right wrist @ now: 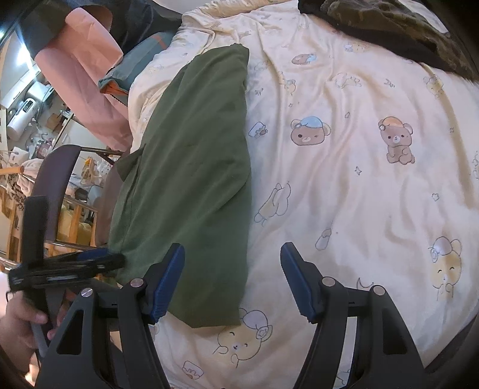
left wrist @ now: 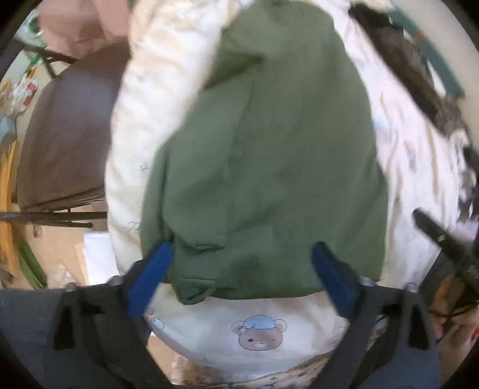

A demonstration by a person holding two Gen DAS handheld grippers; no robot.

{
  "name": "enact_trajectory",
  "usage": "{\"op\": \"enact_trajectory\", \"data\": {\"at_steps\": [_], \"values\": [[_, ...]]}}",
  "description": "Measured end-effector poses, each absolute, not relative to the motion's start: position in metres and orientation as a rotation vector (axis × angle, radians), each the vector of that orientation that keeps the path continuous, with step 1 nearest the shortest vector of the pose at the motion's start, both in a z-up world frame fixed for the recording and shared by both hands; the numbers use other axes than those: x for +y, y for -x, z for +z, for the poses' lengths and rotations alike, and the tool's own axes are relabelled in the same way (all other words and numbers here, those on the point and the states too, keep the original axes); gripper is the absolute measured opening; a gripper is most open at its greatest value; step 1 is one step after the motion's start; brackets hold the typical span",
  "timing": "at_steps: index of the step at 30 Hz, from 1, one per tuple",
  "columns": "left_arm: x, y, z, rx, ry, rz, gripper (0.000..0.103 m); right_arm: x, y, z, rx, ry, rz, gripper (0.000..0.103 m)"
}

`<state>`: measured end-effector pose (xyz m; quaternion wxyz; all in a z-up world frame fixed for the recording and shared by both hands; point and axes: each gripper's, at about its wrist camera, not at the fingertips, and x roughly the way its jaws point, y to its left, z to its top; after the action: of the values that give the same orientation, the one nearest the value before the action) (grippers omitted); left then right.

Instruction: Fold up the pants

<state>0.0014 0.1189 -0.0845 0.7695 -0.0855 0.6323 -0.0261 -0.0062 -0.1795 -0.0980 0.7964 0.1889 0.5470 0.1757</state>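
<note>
Green pants [left wrist: 263,167] lie folded lengthwise on a cream bedsheet with bear prints [left wrist: 260,332]. My left gripper [left wrist: 241,257] is open, its blue pads straddling the near end of the pants. In the right wrist view the pants [right wrist: 194,185] stretch away along the bed's left edge. My right gripper [right wrist: 232,257] is open above the pants' near right edge, holding nothing. The left gripper [right wrist: 69,266] shows at the lower left, at the pants' left edge.
A dark camouflage garment [right wrist: 398,27] lies at the far right of the bed [right wrist: 359,179]. A pink cloth [right wrist: 86,77] and a teal cushion [right wrist: 134,68] lie beyond the bed's left edge. A brown chair [left wrist: 69,131] stands beside the bed.
</note>
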Motion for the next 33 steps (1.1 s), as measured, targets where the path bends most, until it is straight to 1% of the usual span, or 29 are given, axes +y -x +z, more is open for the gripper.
{"op": "enact_trajectory", "data": {"at_steps": [3,9,13,16,19,23,27,30,33], "values": [[0.137,0.004,-0.077,1.314,0.276,-0.015,0.098,-0.177,0.005,-0.100,1.179,-0.402,0.377,0.069],[0.185,0.004,-0.081,1.231,0.446,0.159,0.098,-0.182,0.004,-0.105,1.195,-0.416,0.368,0.069],[0.182,0.001,-0.080,1.195,0.486,0.148,0.098,-0.185,0.002,-0.107,1.199,-0.434,0.360,0.069],[0.183,-0.003,-0.090,1.216,0.514,0.135,0.098,-0.184,0.000,-0.108,1.201,-0.436,0.361,0.069],[0.194,0.000,-0.101,1.239,0.606,0.151,0.098,-0.183,0.000,-0.108,1.201,-0.433,0.366,0.069],[0.205,0.005,-0.098,1.204,0.688,0.160,0.099,-0.186,0.002,-0.107,1.195,-0.447,0.373,0.069],[0.204,0.007,-0.098,1.199,0.676,0.160,0.100,-0.187,0.000,-0.112,1.205,-0.464,0.379,0.069],[0.206,0.009,-0.105,1.228,0.697,0.148,0.100,-0.185,-0.003,-0.115,1.218,-0.465,0.382,0.069],[0.203,0.009,-0.124,1.317,0.712,0.138,0.100,-0.183,-0.004,-0.117,1.222,-0.457,0.384,0.069]]}}
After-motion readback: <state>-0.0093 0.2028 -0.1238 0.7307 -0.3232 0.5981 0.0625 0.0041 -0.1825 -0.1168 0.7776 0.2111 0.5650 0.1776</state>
